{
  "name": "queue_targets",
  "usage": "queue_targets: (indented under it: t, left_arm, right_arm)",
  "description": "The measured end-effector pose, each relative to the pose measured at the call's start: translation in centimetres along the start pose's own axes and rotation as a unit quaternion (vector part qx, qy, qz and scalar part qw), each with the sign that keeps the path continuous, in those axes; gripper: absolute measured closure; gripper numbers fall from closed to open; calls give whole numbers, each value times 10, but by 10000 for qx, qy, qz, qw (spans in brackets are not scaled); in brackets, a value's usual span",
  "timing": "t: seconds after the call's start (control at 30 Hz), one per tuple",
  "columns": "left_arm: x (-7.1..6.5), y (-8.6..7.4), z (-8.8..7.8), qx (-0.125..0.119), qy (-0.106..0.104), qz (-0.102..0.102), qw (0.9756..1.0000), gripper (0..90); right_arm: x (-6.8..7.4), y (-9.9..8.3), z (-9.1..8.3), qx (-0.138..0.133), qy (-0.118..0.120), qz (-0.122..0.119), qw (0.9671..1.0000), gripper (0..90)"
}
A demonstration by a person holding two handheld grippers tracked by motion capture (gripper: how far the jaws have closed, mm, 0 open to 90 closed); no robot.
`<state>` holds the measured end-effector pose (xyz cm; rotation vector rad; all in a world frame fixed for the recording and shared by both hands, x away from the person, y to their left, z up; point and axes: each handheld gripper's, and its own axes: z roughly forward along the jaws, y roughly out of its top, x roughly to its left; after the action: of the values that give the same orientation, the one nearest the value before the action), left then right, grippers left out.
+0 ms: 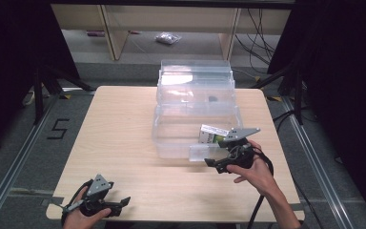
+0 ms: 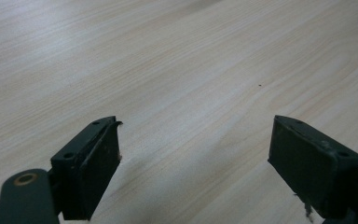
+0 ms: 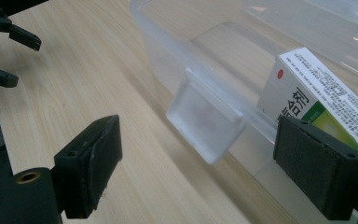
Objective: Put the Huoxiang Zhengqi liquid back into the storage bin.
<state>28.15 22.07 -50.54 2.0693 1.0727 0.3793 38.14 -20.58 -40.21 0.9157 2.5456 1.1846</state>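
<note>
A clear plastic bin (image 1: 171, 145) stands at the table's middle right with its lid (image 1: 195, 76) folded back. A white and green medicine box (image 1: 211, 133) leans inside the bin's near right corner, also seen as the box (image 3: 307, 84) behind the clear wall (image 3: 168, 51). My right gripper (image 1: 213, 165) is open just in front of the bin's front latch (image 1: 201, 152); nothing sits between its pads, and the latch (image 3: 207, 116) lies ahead of them. My left gripper (image 1: 123, 205) rests open near the table's front left edge, over bare wood (image 2: 196, 123).
The wooden table (image 1: 119, 129) has free surface left of the bin. A small dark thing (image 1: 213, 99) shows in the raised lid section. Beyond the table are wooden shelf legs, a plastic bag (image 1: 167, 38) on the floor and cables at the right.
</note>
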Motion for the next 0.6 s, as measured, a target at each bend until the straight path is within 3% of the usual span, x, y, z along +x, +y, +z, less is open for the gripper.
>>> queue_targets:
  t: [0.13,0.17,0.27,0.33,0.4,0.5,0.53,0.57,0.6]
  left_arm:
    - [1,0,0,-30,-6,-19,10000,156]
    - [0,-1,1,-72,-23,-69,9999,156]
    - [1,0,0,-9,-11,9,10000,156]
    - [0,0,1,-51,-27,-42,10000,156]
    - [1,0,0,-11,6,14,10000,156]
    - [1,0,0,-22,-14,8,10000,156]
    - [0,0,-1,-23,-51,-1,10000,156]
    - [0,0,-1,-23,-51,-1,10000,156]
    - [1,0,0,-46,-65,71,9999,156]
  right_arm:
    - [8,-11,5,-9,-23,91,10000,164]
    - [7,-13,7,-16,-13,-7,10000,164]
    - [9,-18,9,28,28,-22,10000,165]
    - [12,-22,10,33,-1,66,10000,165]
    - [11,-25,11,-4,14,-41,10000,165]
    - [15,-29,9,96,-24,124,9999,165]
    - [13,-31,11,41,-44,-36,10000,165]
    - [13,-31,11,41,-44,-36,10000,165]
    - [14,-34,10,73,-51,66,9999,165]
